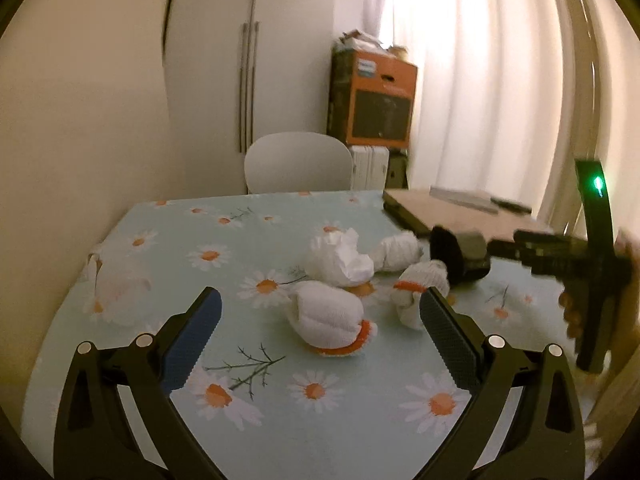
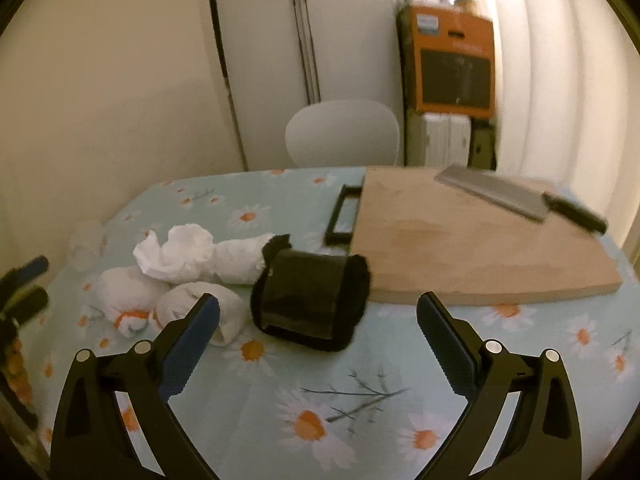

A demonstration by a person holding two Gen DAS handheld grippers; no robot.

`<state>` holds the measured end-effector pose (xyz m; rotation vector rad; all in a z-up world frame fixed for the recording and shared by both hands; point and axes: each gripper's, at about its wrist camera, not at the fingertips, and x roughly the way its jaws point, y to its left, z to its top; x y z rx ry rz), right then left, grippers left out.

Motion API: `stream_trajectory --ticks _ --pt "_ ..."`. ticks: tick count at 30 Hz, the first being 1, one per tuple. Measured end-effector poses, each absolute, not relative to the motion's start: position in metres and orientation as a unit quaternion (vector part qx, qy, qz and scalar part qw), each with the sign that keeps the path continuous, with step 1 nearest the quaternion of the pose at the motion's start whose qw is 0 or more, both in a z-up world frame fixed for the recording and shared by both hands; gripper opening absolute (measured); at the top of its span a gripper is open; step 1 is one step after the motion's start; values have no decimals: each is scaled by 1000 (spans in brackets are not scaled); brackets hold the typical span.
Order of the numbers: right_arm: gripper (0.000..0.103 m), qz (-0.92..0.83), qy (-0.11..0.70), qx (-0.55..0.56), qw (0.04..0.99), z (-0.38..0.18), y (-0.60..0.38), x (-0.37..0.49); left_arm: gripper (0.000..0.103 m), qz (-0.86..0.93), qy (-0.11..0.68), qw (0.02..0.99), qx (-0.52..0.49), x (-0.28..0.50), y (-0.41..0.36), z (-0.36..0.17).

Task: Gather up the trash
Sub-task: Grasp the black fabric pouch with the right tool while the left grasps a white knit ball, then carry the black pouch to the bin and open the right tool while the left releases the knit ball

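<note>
Several white bundles lie on the daisy tablecloth (image 1: pixel 320 420): a rolled white bundle with an orange band (image 1: pixel 328 320), a second one (image 1: pixel 416 288), a crumpled tissue (image 1: pixel 340 260) and a rolled white wad (image 1: pixel 396 254). A black roll (image 2: pixel 312 300) lies beside them. My left gripper (image 1: pixel 320 320) is open, its jaws either side of the nearest bundle, a little short of it. My right gripper (image 2: pixel 318 320) is open and empty, just short of the black roll. The right gripper also shows in the left wrist view (image 1: pixel 560 256).
A wooden cutting board (image 2: pixel 460 248) with a cleaver (image 2: pixel 500 196) lies at the right. A white chair (image 2: pixel 344 132) stands behind the table. An orange box (image 2: pixel 452 60) and a white suitcase (image 2: pixel 440 140) stand by the curtain. A clear cup (image 2: pixel 86 244) stands at the left edge.
</note>
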<state>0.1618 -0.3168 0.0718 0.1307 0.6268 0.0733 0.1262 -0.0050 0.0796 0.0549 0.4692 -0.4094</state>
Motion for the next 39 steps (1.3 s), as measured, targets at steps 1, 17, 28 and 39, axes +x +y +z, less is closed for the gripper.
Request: stream_trajectory --ticks 1,17,28,39 --pt "94 37 313 68 947 71 -316 167 97 -198 240 950 37 131 -7 77" --pt "69 42 360 80 928 45 -312 210 97 -212 284 934 50 158 -25 60" --pt "66 56 272 57 959 67 -307 175 93 -205 322 923 54 176 -32 51" --pt "66 53 216 15 975 82 -295 152 38 -219 362 905 43 189 -33 41"
